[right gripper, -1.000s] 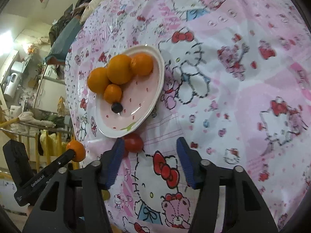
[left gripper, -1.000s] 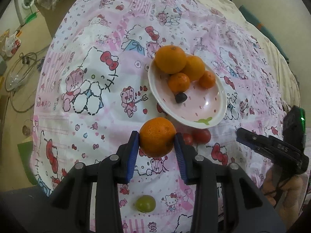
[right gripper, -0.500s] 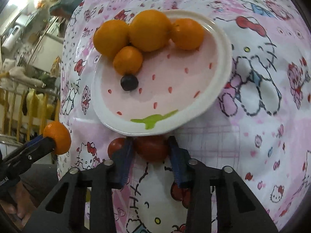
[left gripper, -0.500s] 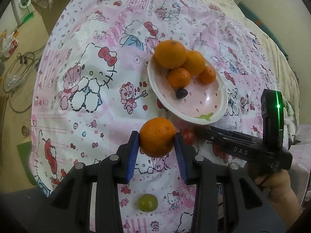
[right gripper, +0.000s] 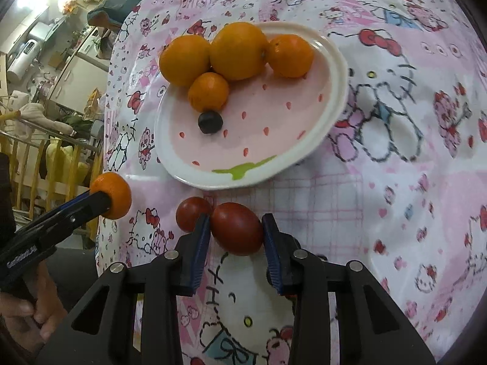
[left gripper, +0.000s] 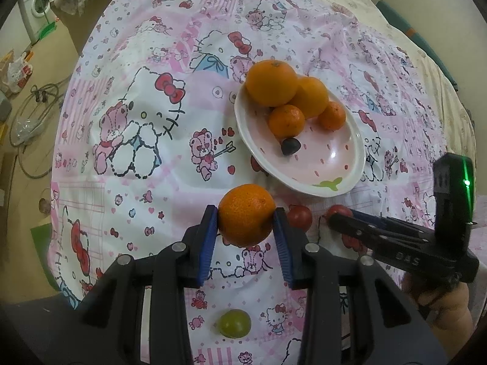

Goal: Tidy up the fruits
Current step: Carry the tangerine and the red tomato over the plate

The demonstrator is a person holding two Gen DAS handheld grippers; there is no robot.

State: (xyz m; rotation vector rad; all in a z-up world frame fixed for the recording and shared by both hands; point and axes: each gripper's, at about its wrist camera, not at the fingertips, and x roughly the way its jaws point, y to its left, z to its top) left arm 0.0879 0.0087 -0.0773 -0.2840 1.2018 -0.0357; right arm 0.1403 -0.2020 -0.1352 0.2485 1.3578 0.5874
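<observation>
My left gripper point(left gripper: 246, 217) is shut on an orange point(left gripper: 246, 214) and holds it above the cloth, just short of the pink plate point(left gripper: 347, 179). The plate holds several oranges point(left gripper: 271, 82) and a dark grape point(left gripper: 290, 146). My right gripper point(right gripper: 236, 232) is shut on a red tomato point(right gripper: 237, 228) close to the plate's near rim point(right gripper: 231, 182). A second red tomato point(right gripper: 192, 214) lies just left of it on the cloth. A green grape point(left gripper: 234, 323) lies on the cloth under my left gripper. The left gripper with its orange point(right gripper: 112, 195) also shows in the right wrist view.
The table carries a pink cartoon-print cloth point(left gripper: 146, 115). Its round edge drops off to a floor with cables point(left gripper: 33, 112) at the left. A wooden rail and clutter point(right gripper: 45, 152) stand beyond the table's edge in the right wrist view.
My right gripper moved in toward the plate and closed on the red tomato. My left gripper kept the orange and barely moved.
</observation>
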